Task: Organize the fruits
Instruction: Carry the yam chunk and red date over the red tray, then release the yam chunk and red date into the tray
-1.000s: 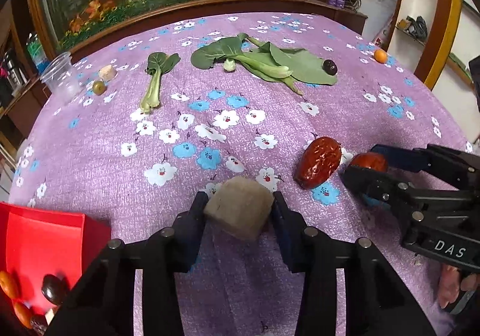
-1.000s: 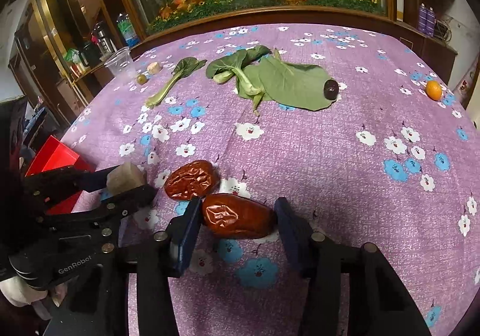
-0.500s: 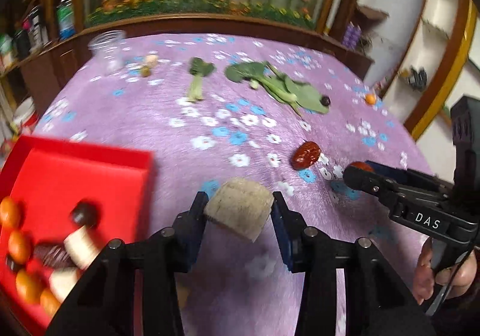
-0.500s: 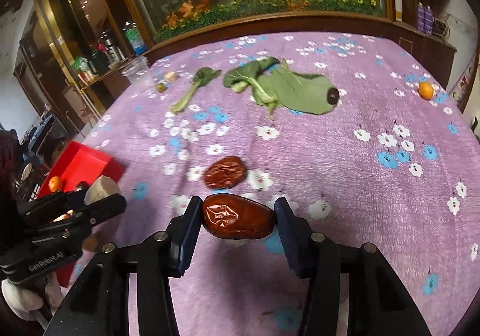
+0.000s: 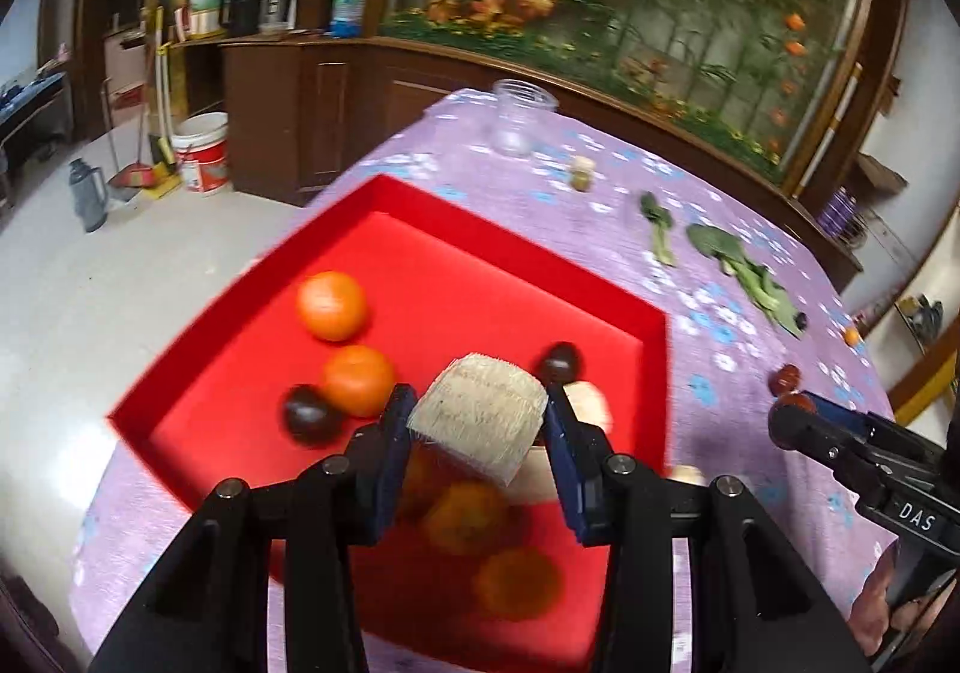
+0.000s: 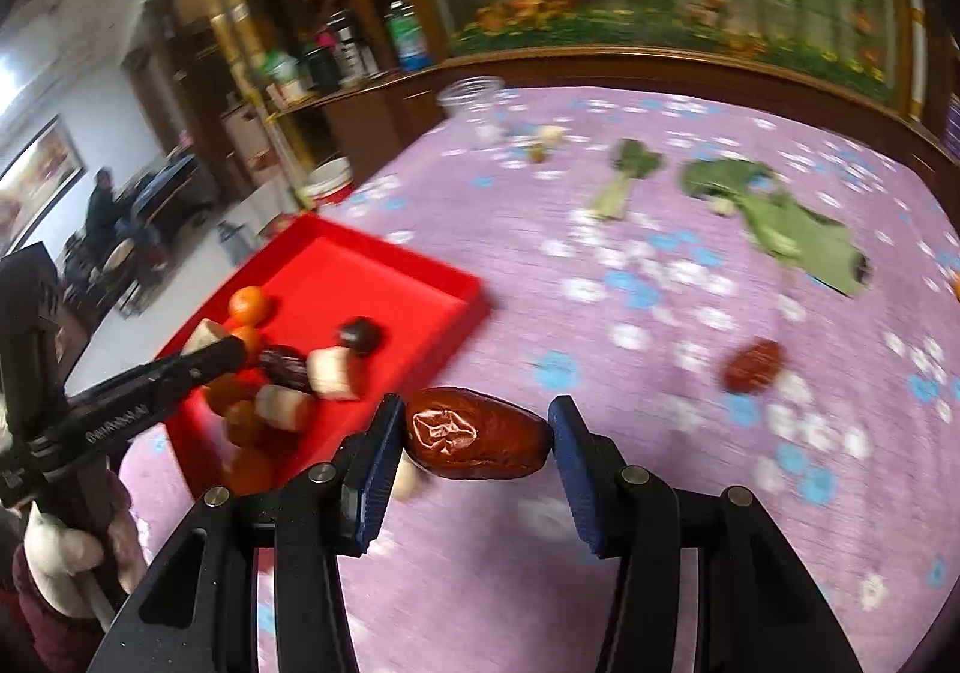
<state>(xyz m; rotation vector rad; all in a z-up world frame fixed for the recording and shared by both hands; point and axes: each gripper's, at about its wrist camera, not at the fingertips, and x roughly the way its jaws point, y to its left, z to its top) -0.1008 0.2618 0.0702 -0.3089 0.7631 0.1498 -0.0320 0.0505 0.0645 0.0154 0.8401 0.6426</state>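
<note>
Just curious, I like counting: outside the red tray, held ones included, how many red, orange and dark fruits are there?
Red: 2, held date in right gripper, loose date
Orange: 1
Dark plum: 1
Total: 4

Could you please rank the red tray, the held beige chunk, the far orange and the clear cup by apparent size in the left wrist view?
1. red tray
2. beige chunk, though it is nearest the camera, so it looks enlarged
3. and 4. orange and clear cup look about alike; the cup is farther off, so I won't rank them.
</note>
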